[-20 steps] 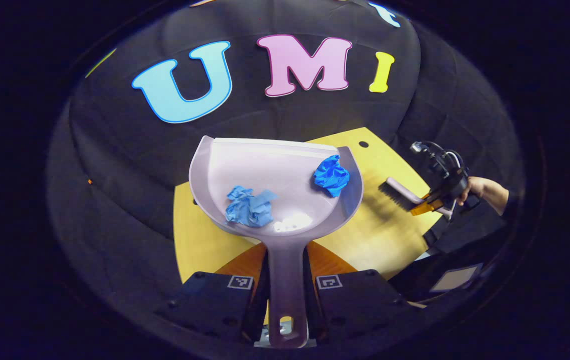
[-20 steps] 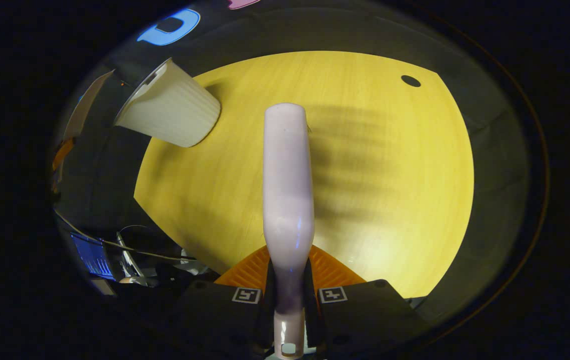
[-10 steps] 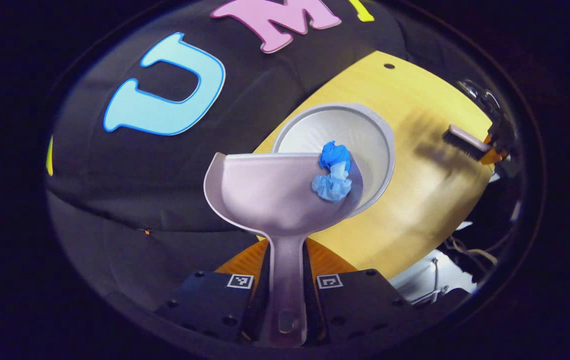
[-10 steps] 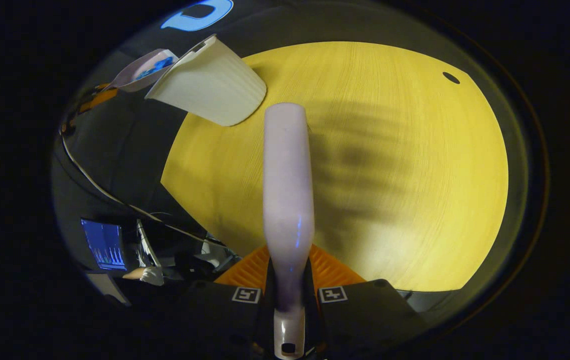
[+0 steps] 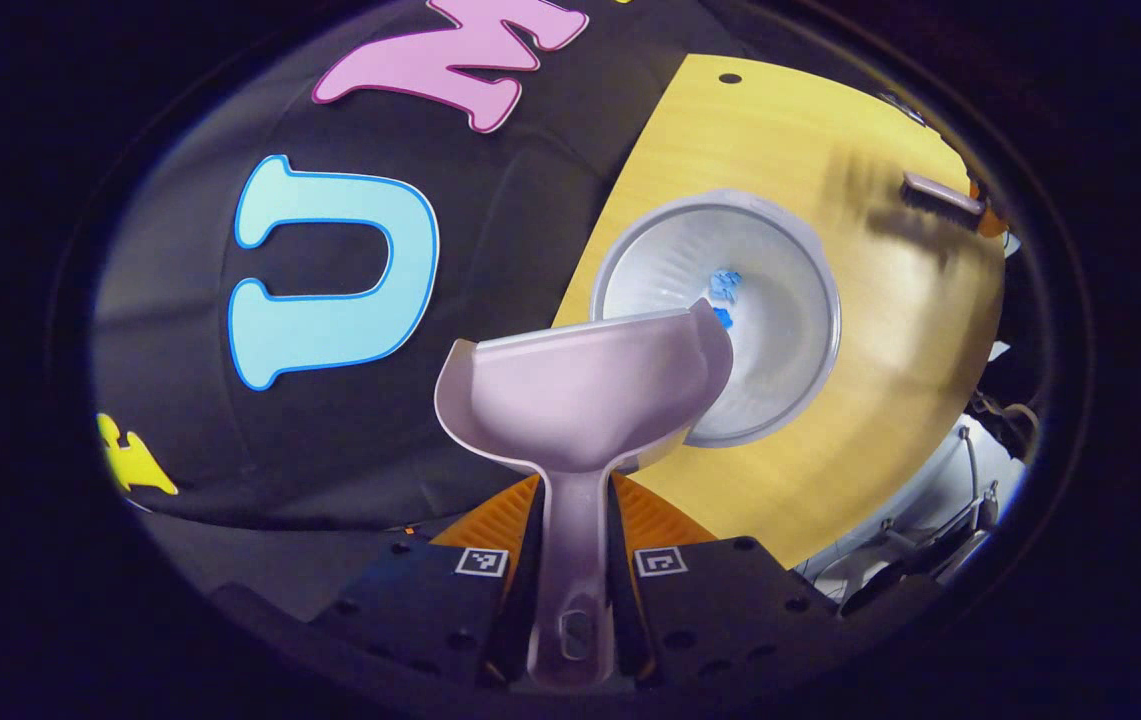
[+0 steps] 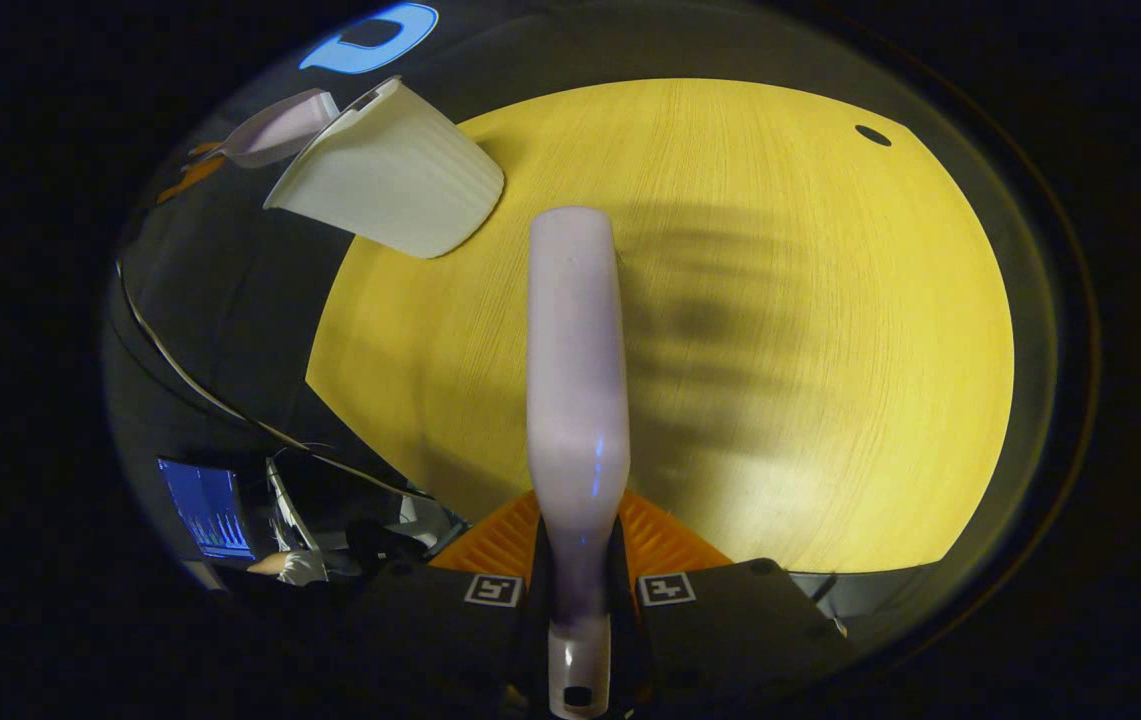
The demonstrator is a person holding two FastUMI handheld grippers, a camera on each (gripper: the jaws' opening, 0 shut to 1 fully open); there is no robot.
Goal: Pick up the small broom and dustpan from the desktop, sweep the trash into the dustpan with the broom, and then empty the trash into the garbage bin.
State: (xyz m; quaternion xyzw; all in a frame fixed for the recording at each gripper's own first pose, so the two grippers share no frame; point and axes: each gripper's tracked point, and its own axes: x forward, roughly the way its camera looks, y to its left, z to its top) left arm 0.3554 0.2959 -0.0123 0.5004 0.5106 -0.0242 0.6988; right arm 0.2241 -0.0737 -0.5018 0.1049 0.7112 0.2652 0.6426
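The dustpan is held by its handle between both fingers of the left gripper, its front lip tipped over the rim of the white bin. Blue paper scraps are seen inside the bin, which stands on the yellow table. The broom is clamped by its handle in the right gripper, above the table.

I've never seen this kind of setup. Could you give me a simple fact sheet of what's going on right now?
Left gripper: shut on the dustpan handle, pan tipped over the bin
Bin: white, standing on the yellow table, blue trash inside
Dustpan contents: none visible
Right gripper: shut on the broom handle, held above the table
Stage: emptying the trash
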